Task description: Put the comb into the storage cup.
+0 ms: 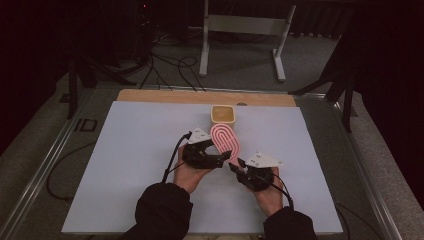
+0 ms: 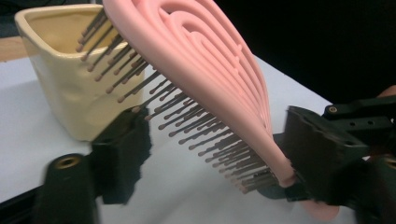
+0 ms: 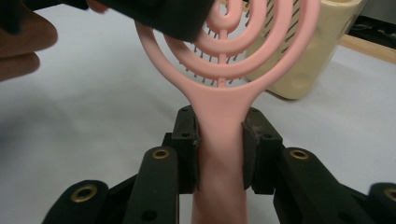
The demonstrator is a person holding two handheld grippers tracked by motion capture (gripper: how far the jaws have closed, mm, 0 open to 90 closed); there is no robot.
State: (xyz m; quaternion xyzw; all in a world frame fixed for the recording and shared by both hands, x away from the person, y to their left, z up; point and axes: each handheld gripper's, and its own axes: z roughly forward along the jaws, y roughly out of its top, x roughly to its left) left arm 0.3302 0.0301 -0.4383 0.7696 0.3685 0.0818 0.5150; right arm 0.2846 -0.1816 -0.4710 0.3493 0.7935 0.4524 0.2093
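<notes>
A pink vented hairbrush [image 1: 226, 140] is held tilted above the white mat, its head pointing toward a cream cup [image 1: 223, 115]. My right gripper [image 3: 219, 144] is shut on the brush's handle [image 3: 219, 116], one pad on each side. My left gripper [image 2: 219, 154] straddles the lower part of the brush head [image 2: 210, 70]. One of its jaws lies against the pink back and the other stands just short of the bristle tips. In the high view the left gripper [image 1: 222, 159] and the right gripper [image 1: 235, 165] nearly meet at the brush's neck.
The cream cup [image 2: 60, 70] stands upright on the mat just beyond the brush head. The white mat [image 1: 140, 165] covers a table with a wooden strip [image 1: 165, 96] at its far edge. Cables and a white frame [image 1: 240, 30] lie on the floor beyond.
</notes>
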